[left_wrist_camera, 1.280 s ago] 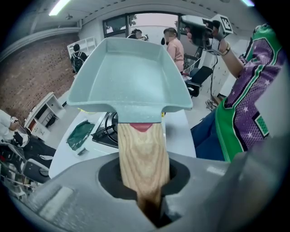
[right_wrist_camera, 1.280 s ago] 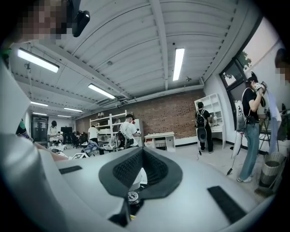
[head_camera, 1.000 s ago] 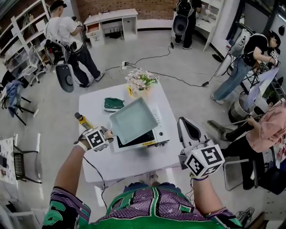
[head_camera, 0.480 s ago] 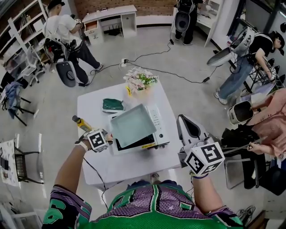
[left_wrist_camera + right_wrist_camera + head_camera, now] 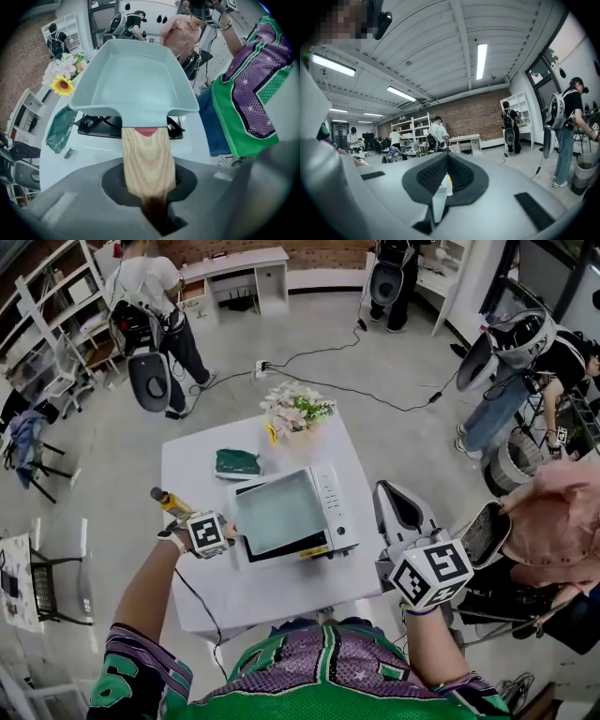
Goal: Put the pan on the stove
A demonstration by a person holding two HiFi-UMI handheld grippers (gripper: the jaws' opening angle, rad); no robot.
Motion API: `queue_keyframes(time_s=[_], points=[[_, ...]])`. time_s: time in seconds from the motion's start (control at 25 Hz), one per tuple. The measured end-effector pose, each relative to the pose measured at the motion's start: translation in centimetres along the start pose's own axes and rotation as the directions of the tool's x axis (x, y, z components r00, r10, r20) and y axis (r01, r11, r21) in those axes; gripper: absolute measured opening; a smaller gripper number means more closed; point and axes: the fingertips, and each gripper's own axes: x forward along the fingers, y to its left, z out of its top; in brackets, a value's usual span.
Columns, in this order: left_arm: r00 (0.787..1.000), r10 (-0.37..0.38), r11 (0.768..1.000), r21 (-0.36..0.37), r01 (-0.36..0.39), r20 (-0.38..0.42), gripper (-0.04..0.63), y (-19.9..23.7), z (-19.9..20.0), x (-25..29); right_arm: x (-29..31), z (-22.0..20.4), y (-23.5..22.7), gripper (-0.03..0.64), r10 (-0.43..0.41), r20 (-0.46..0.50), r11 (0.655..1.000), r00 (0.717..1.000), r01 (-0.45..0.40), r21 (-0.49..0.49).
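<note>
Pan, pale teal, square, with a light wooden handle (image 5: 279, 512), lies over the white tabletop stove (image 5: 330, 507). Whether it rests on the black burner grate (image 5: 96, 123) is unclear. The left gripper (image 5: 147, 180) has its 2 jaws clamped on the handle. Best to lower it level, centred on the grate, then let go. The right gripper (image 5: 445, 164), near right, is closed and empty.

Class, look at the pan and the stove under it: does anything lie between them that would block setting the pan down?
Nothing visible does. The left tongs grip the pan by its wooden handle. It is directly over the stove, and the burner top showing beneath it is bare.
</note>
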Motion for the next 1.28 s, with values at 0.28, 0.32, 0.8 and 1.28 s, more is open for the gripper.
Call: queue_keyframes(time_s=[0.28, 0.32, 0.8, 1.28], points=[[0.998, -0.042, 0.998, 0.038, 0.044, -0.043, 0.077, 0.3, -0.4, 0.5, 0.4, 0.0, -0.5, 0.003, -0.005, -0.01, 1.0, 1.0, 0.005, 0.005], [0.998, -0.044, 0.998, 0.04, 0.045, -0.043, 0.078, 0.4, -0.4, 0.5, 0.5, 0.0, -0.5, 0.003, -0.002, -0.008, 1.0, 1.0, 0.002, 0.005], [0.994, -0.084, 0.995, 0.056, 0.088, -0.068, 0.081, 1.4, -0.9, 0.7, 0.7, -1.0, -1.2, 0.003, -0.028, -0.026, 0.999, 0.999, 0.029, 0.025], [0.989, -0.117, 0.993, 0.022, 0.119, -0.094, 0.102, 2.1, -1.2, 0.1, 0.9, -1.4, -1.2, 0.003, -0.034, -0.031, 0.999, 0.999, 0.034, 0.027]])
